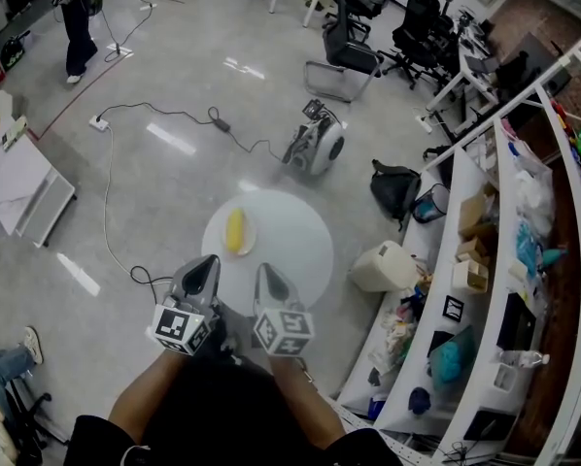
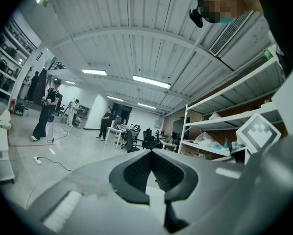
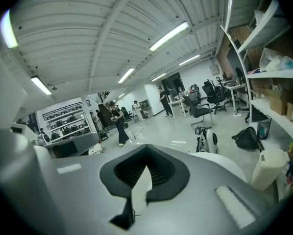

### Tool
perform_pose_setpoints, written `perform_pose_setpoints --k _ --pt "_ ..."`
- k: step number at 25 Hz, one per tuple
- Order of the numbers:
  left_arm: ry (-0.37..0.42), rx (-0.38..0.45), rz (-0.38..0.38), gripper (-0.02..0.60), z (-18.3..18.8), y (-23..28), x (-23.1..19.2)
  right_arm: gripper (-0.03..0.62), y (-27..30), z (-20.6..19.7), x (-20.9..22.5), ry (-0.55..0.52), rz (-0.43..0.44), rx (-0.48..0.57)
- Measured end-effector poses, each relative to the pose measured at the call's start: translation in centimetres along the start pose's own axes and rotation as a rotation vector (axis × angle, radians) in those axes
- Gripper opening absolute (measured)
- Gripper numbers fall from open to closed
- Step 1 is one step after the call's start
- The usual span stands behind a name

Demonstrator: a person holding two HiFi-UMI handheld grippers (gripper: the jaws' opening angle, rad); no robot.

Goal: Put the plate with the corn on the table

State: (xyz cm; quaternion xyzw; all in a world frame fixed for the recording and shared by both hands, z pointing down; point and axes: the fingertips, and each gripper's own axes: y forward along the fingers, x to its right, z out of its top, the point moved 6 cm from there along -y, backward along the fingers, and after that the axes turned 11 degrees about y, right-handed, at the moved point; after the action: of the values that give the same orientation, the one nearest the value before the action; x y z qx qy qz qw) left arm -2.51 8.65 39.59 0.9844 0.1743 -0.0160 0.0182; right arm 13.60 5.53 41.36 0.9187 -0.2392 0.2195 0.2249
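Observation:
A white plate (image 1: 246, 233) with a yellow corn cob (image 1: 235, 230) on it rests on the left part of the round white table (image 1: 295, 246). Both grippers hang side by side above the table's near edge, close to my body and short of the plate. The left gripper (image 1: 207, 263) is shut with nothing in it, and its jaws (image 2: 154, 153) point level across the room. The right gripper (image 1: 265, 272) is shut and empty too; in its own view the jaws (image 3: 145, 149) tip slightly down, with the table's top (image 3: 225, 163) showing past them. Neither gripper view shows the plate.
A white cylindrical bin (image 1: 383, 266) stands just right of the table. Long cluttered shelves (image 1: 485, 289) run along the right. A black bag (image 1: 395, 188), a wheeled grey machine (image 1: 317, 146) and a cable (image 1: 111, 212) lie on the floor beyond. A person (image 1: 77, 17) stands far left.

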Motion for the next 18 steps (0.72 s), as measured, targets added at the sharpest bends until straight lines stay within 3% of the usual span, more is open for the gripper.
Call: perform_pose_setpoints --k 18 --pt "-0.003 0.008 -0.025 0.003 0.4 -0.6 0.4 0.008 -0.6 0.1 -2.0 -0.047 0.043 0.041"
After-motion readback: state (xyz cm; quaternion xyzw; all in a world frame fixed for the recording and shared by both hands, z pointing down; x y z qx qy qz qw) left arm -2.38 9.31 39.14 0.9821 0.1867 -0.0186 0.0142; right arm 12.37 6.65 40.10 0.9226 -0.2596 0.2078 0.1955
